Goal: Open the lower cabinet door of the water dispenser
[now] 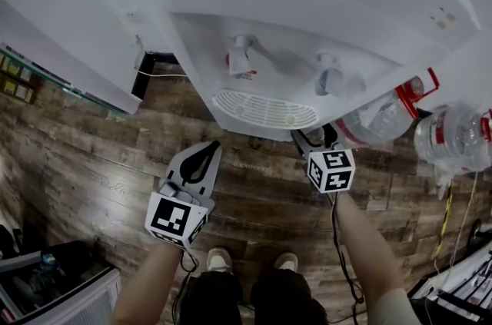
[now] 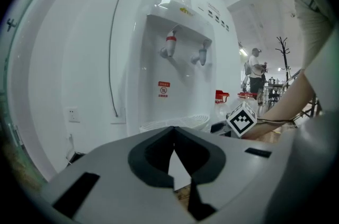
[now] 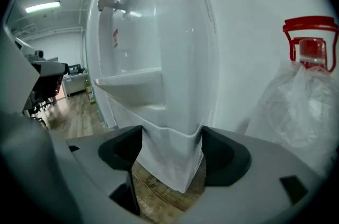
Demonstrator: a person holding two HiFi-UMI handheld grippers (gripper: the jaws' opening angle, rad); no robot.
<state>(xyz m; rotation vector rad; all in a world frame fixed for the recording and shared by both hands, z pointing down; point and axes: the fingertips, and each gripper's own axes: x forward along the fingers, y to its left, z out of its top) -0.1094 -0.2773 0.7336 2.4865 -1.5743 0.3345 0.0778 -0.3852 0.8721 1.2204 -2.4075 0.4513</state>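
Two grippers hang low in front of the white water dispenser (image 1: 307, 24). It stands on the wooden floor (image 1: 92, 154), and no tabletop is in view to place things by.

The right gripper (image 3: 172, 149) has its jaws wide apart. They straddle a rounded vertical corner of the lower cabinet door (image 3: 169, 164), just under the seam where the upper body ends. The white panel fills the gap between the pads, but I cannot tell whether either pad presses on it. In the head view this gripper (image 1: 311, 137) sits below the drip tray (image 1: 265, 110), at the dispenser's front right corner, close to the bagged water bottles (image 1: 382, 116).

The left gripper (image 2: 174, 133) has its jaws brought together at the tips with nothing between them. It points at the dispenser's front from a little way back and is well apart from the door.

The door looks like a stiff, smooth, glossy panel. It is probably light and hinged, perhaps held by a catch. Its surface would likely let the pads slide. The best hold is probably the free vertical edge now between the right jaws, pinched firmly and drawn outward in an arc. A pull at an angle could slip off or rock the dispenser.
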